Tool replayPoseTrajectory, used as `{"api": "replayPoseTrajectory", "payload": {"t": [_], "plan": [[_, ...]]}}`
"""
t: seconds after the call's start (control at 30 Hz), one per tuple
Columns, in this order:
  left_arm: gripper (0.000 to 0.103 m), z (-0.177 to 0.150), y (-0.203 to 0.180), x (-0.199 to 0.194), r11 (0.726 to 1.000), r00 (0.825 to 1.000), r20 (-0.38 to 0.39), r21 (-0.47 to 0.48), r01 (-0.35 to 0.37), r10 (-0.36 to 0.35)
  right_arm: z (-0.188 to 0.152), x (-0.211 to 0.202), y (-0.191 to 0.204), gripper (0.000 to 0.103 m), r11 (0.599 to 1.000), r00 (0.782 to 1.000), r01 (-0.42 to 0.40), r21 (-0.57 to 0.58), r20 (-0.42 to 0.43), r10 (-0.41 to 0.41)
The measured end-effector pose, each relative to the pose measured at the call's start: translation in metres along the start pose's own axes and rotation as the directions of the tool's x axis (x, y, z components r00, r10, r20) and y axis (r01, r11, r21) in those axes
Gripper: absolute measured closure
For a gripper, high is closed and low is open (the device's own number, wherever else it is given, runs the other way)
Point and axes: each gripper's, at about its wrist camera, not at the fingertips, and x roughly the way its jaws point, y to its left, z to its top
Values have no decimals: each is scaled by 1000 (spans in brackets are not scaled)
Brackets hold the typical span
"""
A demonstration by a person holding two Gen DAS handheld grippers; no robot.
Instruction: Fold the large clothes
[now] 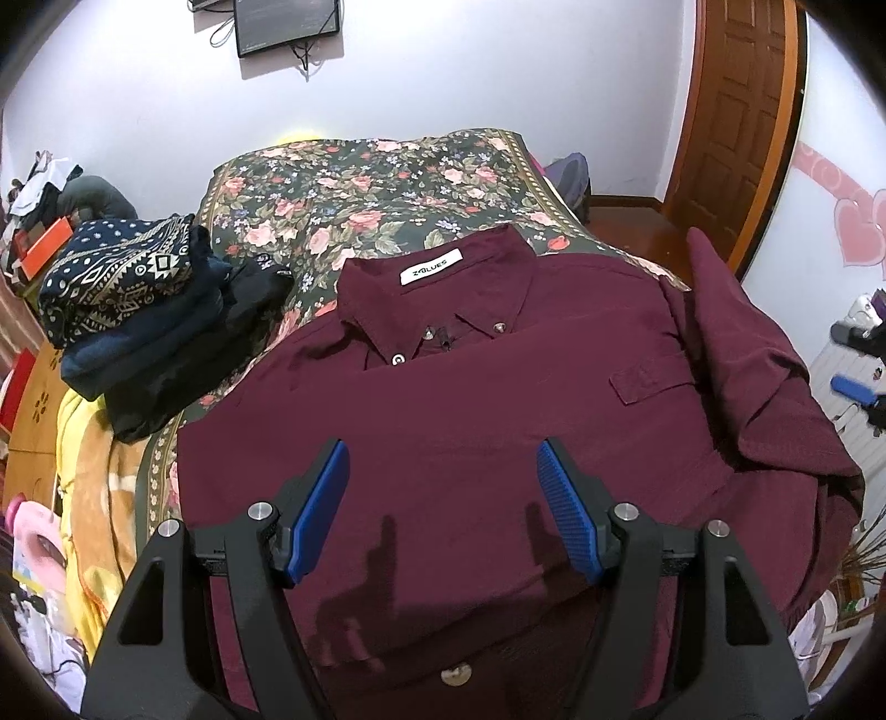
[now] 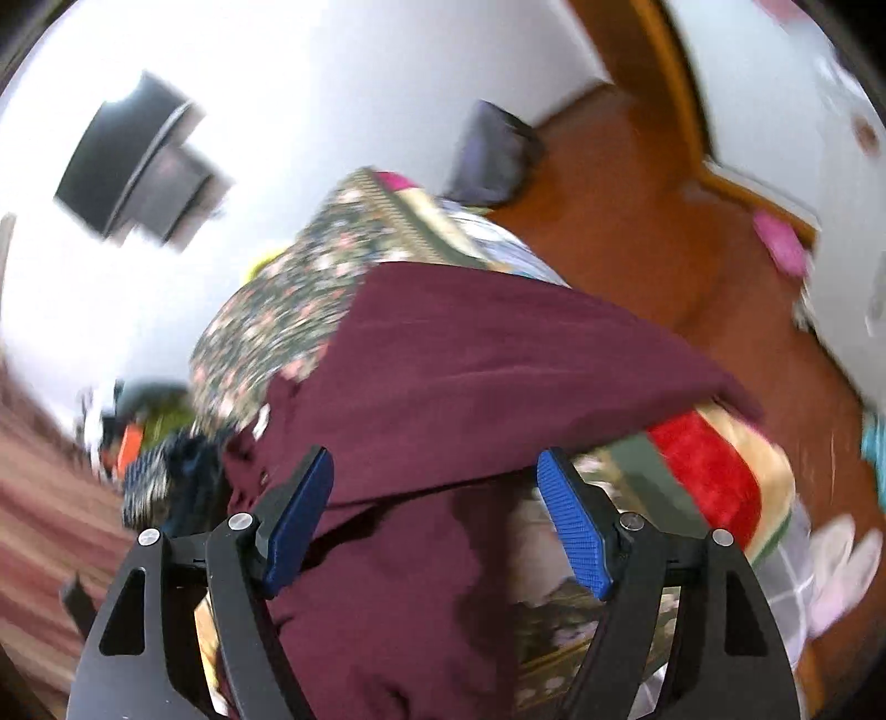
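The left gripper [image 1: 443,459] is held with its jaws spread wide above the lower front of a maroon button-down shirt [image 1: 498,399]; nothing is caught between its blue pads [image 1: 324,509], and whether they brush the cloth cannot be told. The right gripper [image 2: 434,471] is likewise seen with its jaws standing apart. A fold of the shirt [image 2: 470,360] lies below and beyond the gap, but is not pinched by the pads [image 2: 576,531]. That view is badly blurred, so finer contact cannot be judged.

The shirt is spread face up on a bed covered with a dark floral bedspread [image 1: 360,194], its collar [image 1: 432,288] pointing away from the left gripper and a white brand label [image 1: 431,268] showing inside the neck. One sleeve [image 1: 764,360] is folded inward over the side with the chest pocket flap [image 1: 648,379], and it bunches at the edge of the bed.

Beside the shirt, on the collar's other side, a stack of folded dark clothes [image 1: 144,315] is set, topped by a navy patterned piece. A yellow blanket [image 1: 94,487] hangs below that stack. A dark screen [image 1: 285,25] is mounted on the white wall behind the bed, and a wooden door [image 1: 725,122] stands at the far corner. In the blurred right wrist view, a red and cream blanket [image 2: 714,471] is made out past the shirt's edge.
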Motion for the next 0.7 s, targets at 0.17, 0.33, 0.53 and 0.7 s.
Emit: {"api": "replayPoseTrajectory", "payload": {"t": [0.17, 0.33, 0.53, 0.7], "plan": [[34, 3, 1, 5, 1000, 1000, -9, -13, 6, -6, 10, 21, -41, 30, 981, 998, -33, 190, -46, 42], [34, 2, 5, 12, 999, 1000, -27, -33, -1, 0, 18, 30, -57, 30, 963, 998, -48, 267, -24, 56], [34, 0, 15, 13, 999, 999, -28, -50, -19, 18, 31, 36, -53, 54, 981, 1000, 6, 196, -7, -4], [34, -2, 24, 6, 998, 999, -10, -62, -32, 31, 41, 30, -41, 87, 993, 998, 57, 100, 19, -59]]}}
